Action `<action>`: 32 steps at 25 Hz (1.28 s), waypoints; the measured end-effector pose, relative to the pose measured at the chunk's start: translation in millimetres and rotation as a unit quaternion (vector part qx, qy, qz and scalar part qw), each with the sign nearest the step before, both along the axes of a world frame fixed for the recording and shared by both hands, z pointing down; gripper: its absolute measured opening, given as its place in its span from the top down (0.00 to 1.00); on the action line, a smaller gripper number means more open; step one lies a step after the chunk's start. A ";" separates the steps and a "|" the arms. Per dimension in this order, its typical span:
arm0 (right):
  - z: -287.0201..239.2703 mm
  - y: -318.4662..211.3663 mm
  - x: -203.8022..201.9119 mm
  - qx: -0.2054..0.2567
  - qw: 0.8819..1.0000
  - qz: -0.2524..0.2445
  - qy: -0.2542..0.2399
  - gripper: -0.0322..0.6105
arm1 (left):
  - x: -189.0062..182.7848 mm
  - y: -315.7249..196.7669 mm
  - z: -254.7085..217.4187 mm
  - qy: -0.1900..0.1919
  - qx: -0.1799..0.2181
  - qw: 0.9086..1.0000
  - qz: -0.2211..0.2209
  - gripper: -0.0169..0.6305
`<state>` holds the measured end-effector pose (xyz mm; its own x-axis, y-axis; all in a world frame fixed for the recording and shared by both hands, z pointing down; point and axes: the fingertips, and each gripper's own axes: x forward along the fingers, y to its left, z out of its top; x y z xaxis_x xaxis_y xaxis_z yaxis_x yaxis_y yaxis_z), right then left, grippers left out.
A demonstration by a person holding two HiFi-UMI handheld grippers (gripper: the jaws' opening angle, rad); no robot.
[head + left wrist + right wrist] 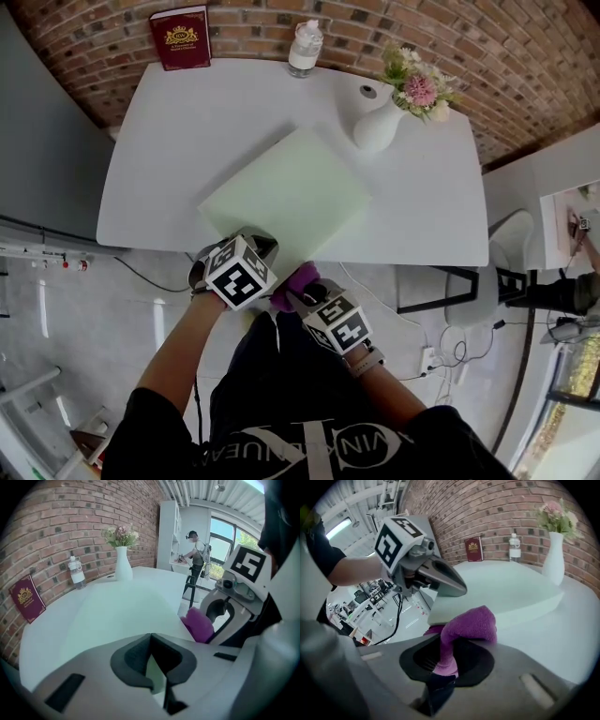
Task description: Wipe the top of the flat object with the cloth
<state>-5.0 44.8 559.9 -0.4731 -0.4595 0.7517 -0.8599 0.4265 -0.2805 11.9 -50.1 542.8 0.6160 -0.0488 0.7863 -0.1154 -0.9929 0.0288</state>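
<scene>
While right gripper (443,660) pinches fuzzy cloth (471,623), smooth rectangular slab (286,192) lies flat.

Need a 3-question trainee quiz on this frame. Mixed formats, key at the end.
1. Multiple choice: what does the right gripper hold? A) red book B) purple cloth C) bottle
2. True or false: the cloth lies spread over the middle of the green flat pad.
3. Fill in: the left gripper has its jaws ____.

Key: 1 B; 2 false, it is bunched at the pad's near edge; 3 shut.
</scene>
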 end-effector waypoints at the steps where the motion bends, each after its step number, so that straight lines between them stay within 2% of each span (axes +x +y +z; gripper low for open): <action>1: -0.6 3.1 -7.3 -0.002 1.000 -0.009 -0.004 0.85 | 0.1 0.0 -0.3 0.002 -0.001 1.000 -0.002 0.95; 10: -10.6 10.8 -81.5 0.001 0.995 -0.079 -0.062 0.86 | -18.7 -3.3 -1.7 0.002 -0.005 1.000 -0.014 0.95; 14: -27.3 -0.4 -119.7 0.020 0.986 -0.099 -0.135 0.85 | -38.3 -14.7 -2.8 0.000 -0.014 1.000 -0.027 0.95; 18: -59.3 1.8 -124.8 0.035 0.967 -0.115 -0.227 0.85 | -53.7 -24.0 -4.8 -0.010 -0.020 0.999 -0.028 0.95; 21: -74.5 -0.5 -86.0 0.047 0.965 -0.084 -0.246 0.85 | -67.7 -29.1 -4.8 -0.022 -0.033 0.999 -0.032 0.95; 26: -92.2 -36.2 42.6 0.110 0.977 0.043 -0.178 0.85 | -91.0 -38.1 -8.6 -0.037 -0.065 0.994 -0.084 0.95; 29: -99.7 -63.0 124.2 0.142 0.976 0.118 -0.118 0.85 | -73.8 -38.0 -26.4 0.008 -0.076 0.990 -0.120 0.95; 32: -97.9 -94.5 185.1 0.155 0.973 0.161 -0.052 0.85 | -43.5 -38.0 -38.4 0.043 -0.064 0.987 -0.139 0.95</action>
<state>180.0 -49.6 462.0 -0.3328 -0.7939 0.5089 -0.9369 0.2171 -0.2741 -31.6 -88.1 504.4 0.6574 -0.1295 0.7423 -0.3747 -0.9109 0.1729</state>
